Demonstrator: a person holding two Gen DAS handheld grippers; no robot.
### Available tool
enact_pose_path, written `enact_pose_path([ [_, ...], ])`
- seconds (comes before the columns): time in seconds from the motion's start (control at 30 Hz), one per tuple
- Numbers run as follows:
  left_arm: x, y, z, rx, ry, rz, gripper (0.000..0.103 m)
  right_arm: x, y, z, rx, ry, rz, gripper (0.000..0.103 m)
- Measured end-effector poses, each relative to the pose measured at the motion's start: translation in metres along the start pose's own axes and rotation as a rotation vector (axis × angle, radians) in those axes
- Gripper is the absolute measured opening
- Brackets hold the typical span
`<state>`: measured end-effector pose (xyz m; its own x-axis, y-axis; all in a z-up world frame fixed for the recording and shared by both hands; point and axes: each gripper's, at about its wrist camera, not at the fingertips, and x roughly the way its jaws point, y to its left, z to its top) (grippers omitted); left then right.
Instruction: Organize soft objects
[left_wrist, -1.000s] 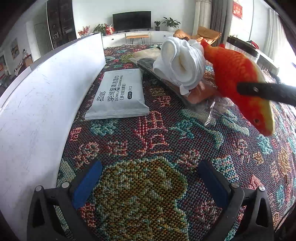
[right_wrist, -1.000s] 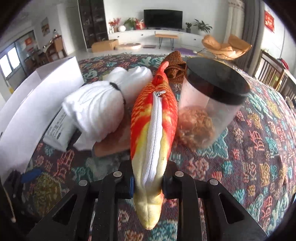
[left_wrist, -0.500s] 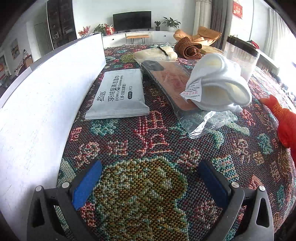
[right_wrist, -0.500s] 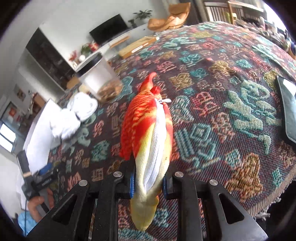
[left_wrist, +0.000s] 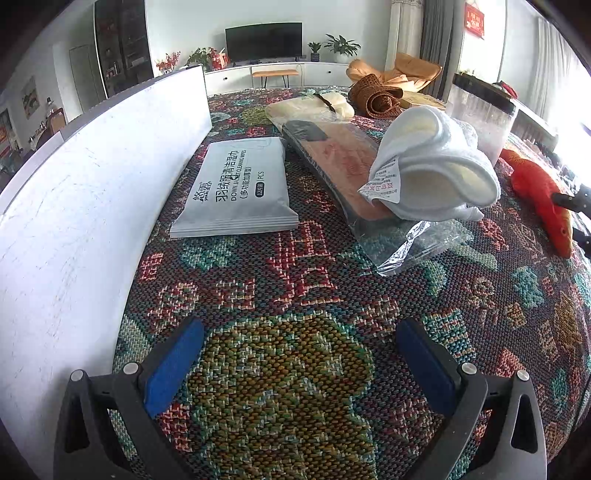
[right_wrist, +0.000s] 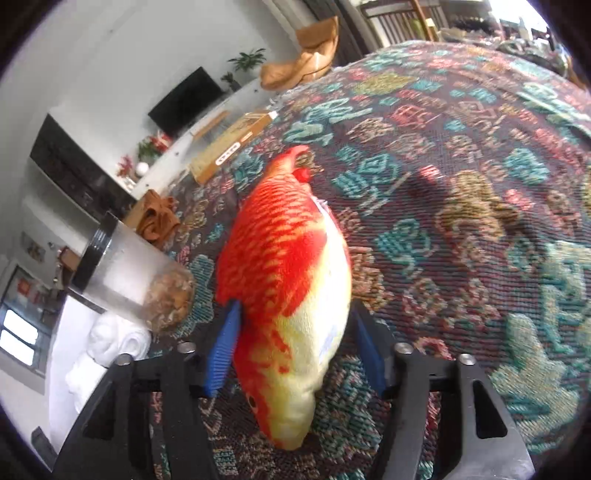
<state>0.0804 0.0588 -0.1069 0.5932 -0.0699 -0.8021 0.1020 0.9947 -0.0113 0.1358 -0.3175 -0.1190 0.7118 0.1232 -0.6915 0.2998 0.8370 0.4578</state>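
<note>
A red and yellow plush fish (right_wrist: 288, 280) lies on the patterned cloth (right_wrist: 461, 184) between the spread blue pads of my right gripper (right_wrist: 295, 350), which is open around it. The fish also shows at the right edge of the left wrist view (left_wrist: 539, 199). A rolled white towel (left_wrist: 432, 166) rests on a flat plastic-wrapped pack (left_wrist: 343, 158). My left gripper (left_wrist: 299, 365) is open and empty, low over the cloth near the front edge.
A white board (left_wrist: 92, 177) stands along the left. A grey wipes pack (left_wrist: 236, 188) lies beside it. A clear jar with a black lid (right_wrist: 129, 280) stands by the fish. A brown woven roll (left_wrist: 376, 98) and a cream pouch (left_wrist: 310, 107) lie farther back.
My right gripper carried the fish to the right, set it on the cloth and opened. The left gripper has not moved.
</note>
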Motion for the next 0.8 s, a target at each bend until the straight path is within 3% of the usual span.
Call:
enact_pose_path([
  [0.1, 0.0, 0.0, 0.0, 0.0, 0.0, 0.001, 0.103, -0.039, 0.015, -0.01, -0.06, -0.092, -0.05, 0.073],
  [0.17, 0.001, 0.0, 0.0, 0.001, 0.0, 0.001, 0.103, -0.056, 0.033, -0.02, -0.162, -0.132, -0.135, 0.077],
  [0.27, 0.001, 0.0, 0.0, 0.001, 0.0, 0.001, 0.103, -0.05, 0.059, -0.044, -0.343, -0.076, -0.328, 0.079],
  [0.33, 0.001, 0.0, 0.0, 0.0, 0.0, 0.001, 0.103, -0.036, 0.07, -0.062, -0.435, -0.016, -0.395, 0.079],
  [0.47, 0.001, 0.0, 0.0, 0.0, 0.0, 0.001, 0.103, -0.014, 0.063, -0.088, -0.471, 0.048, -0.414, 0.079],
  [0.57, 0.001, 0.0, 0.0, 0.0, 0.0, 0.001, 0.103, -0.018, 0.049, -0.084, -0.415, 0.038, -0.392, 0.079],
  [0.67, 0.001, 0.0, 0.0, 0.0, 0.0, 0.001, 0.103, -0.018, 0.03, -0.079, -0.326, 0.042, -0.347, 0.086],
  [0.8, 0.001, 0.0, -0.001, 0.0, 0.0, 0.001, 0.103, -0.015, 0.03, -0.076, -0.329, 0.023, -0.358, 0.089],
])
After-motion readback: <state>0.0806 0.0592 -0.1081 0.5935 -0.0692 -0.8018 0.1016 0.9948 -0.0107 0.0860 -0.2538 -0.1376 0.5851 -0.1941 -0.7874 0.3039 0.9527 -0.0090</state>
